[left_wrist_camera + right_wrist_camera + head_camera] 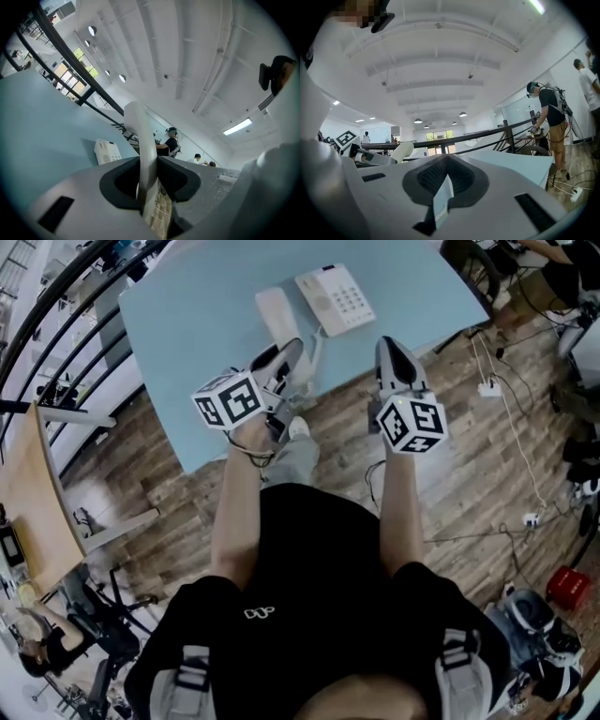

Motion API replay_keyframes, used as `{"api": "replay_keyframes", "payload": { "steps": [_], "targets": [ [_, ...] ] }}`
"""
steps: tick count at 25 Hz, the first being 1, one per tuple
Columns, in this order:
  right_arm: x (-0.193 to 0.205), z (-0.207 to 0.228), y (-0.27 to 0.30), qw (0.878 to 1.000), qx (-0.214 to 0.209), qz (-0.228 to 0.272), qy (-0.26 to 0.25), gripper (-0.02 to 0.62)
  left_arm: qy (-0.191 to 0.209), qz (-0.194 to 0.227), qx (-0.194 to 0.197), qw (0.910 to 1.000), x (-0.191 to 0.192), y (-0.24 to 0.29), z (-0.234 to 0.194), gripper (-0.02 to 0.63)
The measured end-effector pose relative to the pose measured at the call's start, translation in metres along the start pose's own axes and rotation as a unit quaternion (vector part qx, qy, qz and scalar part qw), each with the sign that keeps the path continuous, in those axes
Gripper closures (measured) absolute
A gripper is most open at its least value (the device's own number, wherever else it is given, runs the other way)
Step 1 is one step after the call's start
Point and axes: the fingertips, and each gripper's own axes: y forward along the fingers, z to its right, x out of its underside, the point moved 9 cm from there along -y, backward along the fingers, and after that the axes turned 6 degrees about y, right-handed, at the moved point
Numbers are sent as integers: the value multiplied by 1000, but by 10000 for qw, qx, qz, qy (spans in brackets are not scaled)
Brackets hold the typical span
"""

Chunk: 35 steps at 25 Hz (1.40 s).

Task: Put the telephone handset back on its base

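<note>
Within left gripper [149, 180], telephone handset [140, 131]

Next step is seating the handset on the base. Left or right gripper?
Left. The left gripper is clamped on the handset, with the base just beside it. The right gripper is shut and holds nothing.

A pale blue table [187, 324] stands on a wood-plank floor [469, 456]. A black railing [58, 313] curves past its left side. To the right, a white power strip [488, 387] with cables lies on the floor, with a red box [569, 587] well apart from it. A person in a black shirt [551, 112] stands by the railing
</note>
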Motion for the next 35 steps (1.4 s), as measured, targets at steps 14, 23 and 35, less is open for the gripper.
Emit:
{"api": "replay_keyframes", "payload": {
  "steps": [14,23,35],
  "targets": [
    [14,56,173,9972,100,-701,247,601,-926,-234,-185,9953,-34,107,-120,500],
    [19,77,215,9949,-60,-967,266,601,-1197,-266,-361,9918,-30,139,-140,501],
    [25,121,216,9890,-450,-1391,239,601,-2002,33,-662,9775,23,181,-138,502]
  ]
}}
